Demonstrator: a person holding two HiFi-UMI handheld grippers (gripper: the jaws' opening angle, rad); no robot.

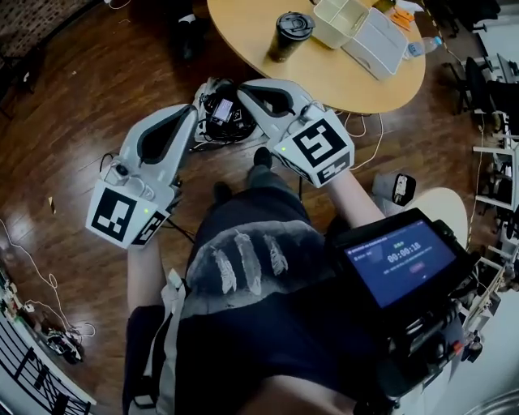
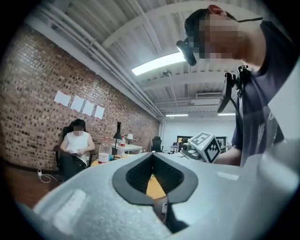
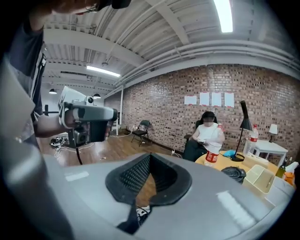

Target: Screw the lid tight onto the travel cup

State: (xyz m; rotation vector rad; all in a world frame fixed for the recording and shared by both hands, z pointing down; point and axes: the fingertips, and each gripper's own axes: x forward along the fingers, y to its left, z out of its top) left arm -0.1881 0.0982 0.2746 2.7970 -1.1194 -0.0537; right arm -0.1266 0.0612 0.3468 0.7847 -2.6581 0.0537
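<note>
Well short of the worktop, the left gripper and right gripper have fingers clenched empty; open them before reaching the travel cup.

The travel cup is black, the table tan

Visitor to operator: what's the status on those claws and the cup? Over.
Left claw shut, empty. Right claw same. Travel cup upright on round table, lid on top. White box beside it, not blocking.
</note>
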